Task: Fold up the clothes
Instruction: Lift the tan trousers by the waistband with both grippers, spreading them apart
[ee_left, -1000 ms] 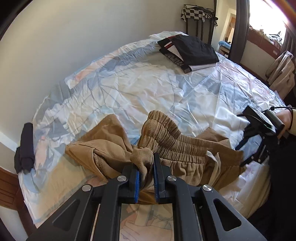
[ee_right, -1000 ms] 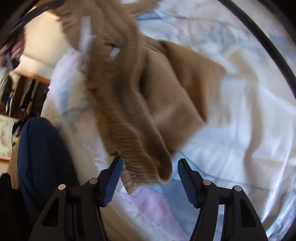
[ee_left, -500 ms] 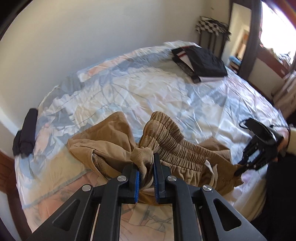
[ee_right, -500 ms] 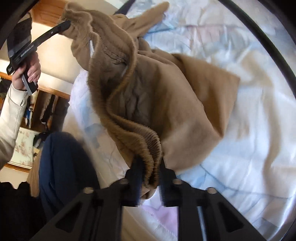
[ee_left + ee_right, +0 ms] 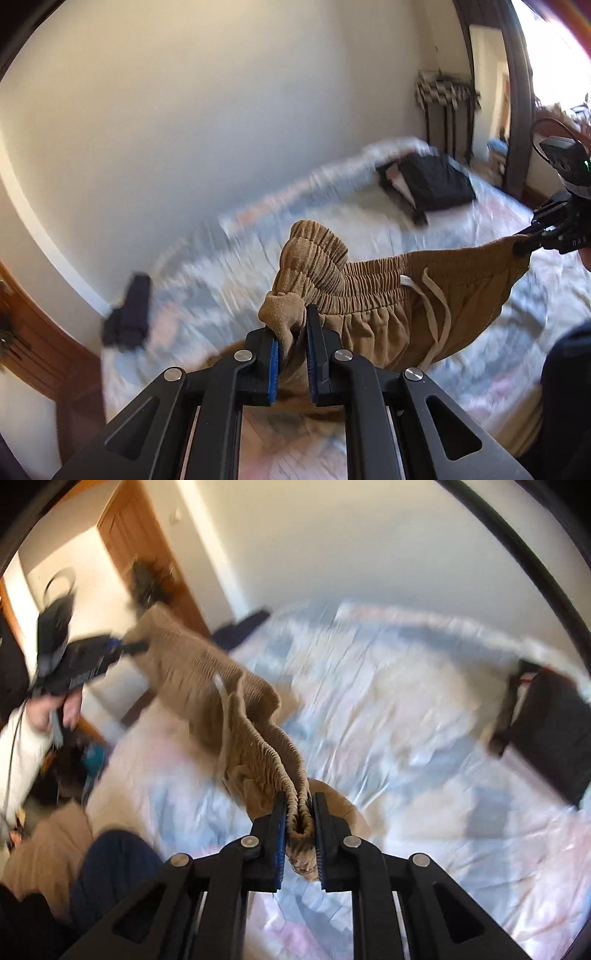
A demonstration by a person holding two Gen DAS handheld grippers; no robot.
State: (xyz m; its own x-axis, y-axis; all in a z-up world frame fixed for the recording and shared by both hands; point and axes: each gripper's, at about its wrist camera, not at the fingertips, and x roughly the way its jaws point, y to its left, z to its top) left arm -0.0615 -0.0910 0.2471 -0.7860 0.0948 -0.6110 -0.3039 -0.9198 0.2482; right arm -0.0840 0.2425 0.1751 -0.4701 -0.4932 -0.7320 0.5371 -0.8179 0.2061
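brown trousers (image 5: 388,317) hang in the air between our two grippers, stretched along the elastic waistband (image 5: 369,273) above the bed (image 5: 369,229), with the white drawstring (image 5: 436,306) dangling in front. a second ago they lay bunched on the sheet; now the waist is lifted and most of the cloth has come up with it, though the legs below are hidden from us. our left gripper (image 5: 291,354) stays clamped on one end of the waistband, as it was before. our right gripper (image 5: 300,834) had its jaws wide around the cloth a second ago; they have just been closing, and now pinch the ribbed band between the blue pads (image 5: 281,845). so the pick-up is done, we judge, and the garment can be shaken straight and laid flat for its first fold. a folded dark pile (image 5: 428,184) waits at the far corner, well apart.
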